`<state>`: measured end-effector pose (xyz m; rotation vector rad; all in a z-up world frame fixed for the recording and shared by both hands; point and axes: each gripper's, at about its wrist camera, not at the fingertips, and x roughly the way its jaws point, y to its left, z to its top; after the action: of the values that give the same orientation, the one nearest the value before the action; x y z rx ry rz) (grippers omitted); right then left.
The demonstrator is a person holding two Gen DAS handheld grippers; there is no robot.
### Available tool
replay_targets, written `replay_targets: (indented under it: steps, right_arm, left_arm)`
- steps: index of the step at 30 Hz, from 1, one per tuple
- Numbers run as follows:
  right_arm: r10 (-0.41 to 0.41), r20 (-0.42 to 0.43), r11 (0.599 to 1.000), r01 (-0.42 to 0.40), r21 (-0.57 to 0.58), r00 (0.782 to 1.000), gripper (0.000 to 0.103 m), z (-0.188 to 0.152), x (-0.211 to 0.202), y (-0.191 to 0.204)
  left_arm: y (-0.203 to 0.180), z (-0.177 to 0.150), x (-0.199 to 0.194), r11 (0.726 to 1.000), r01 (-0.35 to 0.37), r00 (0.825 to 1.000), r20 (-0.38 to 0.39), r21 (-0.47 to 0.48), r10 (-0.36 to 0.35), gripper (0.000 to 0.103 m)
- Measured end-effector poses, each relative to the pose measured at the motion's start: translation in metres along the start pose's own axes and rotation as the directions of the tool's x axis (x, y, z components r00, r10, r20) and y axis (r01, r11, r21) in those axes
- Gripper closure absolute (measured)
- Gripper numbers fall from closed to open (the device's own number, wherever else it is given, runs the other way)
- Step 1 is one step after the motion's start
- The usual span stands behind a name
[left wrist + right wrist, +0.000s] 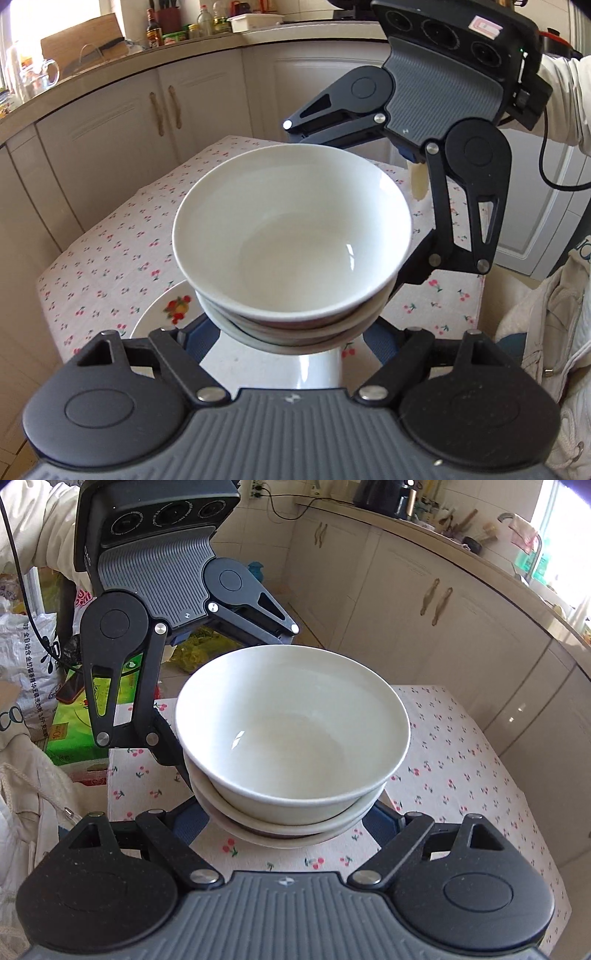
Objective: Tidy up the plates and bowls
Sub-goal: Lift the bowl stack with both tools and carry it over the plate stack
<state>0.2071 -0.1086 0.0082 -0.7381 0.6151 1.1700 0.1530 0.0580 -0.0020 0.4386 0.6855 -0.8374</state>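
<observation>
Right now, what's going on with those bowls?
A person is carrying a nested stack of white bowls with both handheld grippers at once, the left gripper and right gripper gripping it from opposite sides. The stack is held in the air over the cherry-print tablecloth. In the left wrist view, a fruit-patterned plate lies on the table just under the stack. The top bowl is empty.

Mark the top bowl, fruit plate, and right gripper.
top bowl [291,236], left wrist view, inner wall.
fruit plate [162,310], left wrist view, rim by the fruit print.
right gripper [417,206], left wrist view, between its fingertips.
</observation>
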Motion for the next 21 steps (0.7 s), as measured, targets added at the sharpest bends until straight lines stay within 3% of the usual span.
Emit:
replay_targets:
  steps: [9,21]
  right_arm:
    - [0.043,-0.027,0.999,-0.043,-0.032,0.999,0.011,0.025,0.051,-0.011]
    - [0.082,-0.055,0.996,-0.081,0.029,0.995,0.011,0.021,0.072,-0.019]
  left_arm:
    - [0.029,-0.025,0.002,0.998,-0.018,0.999,-0.033,-0.059,0.016,0.019]
    - [0.049,-0.035,0.018,0.996,0.011,0.999,-0.051,-0.086,-0.015,0.020]
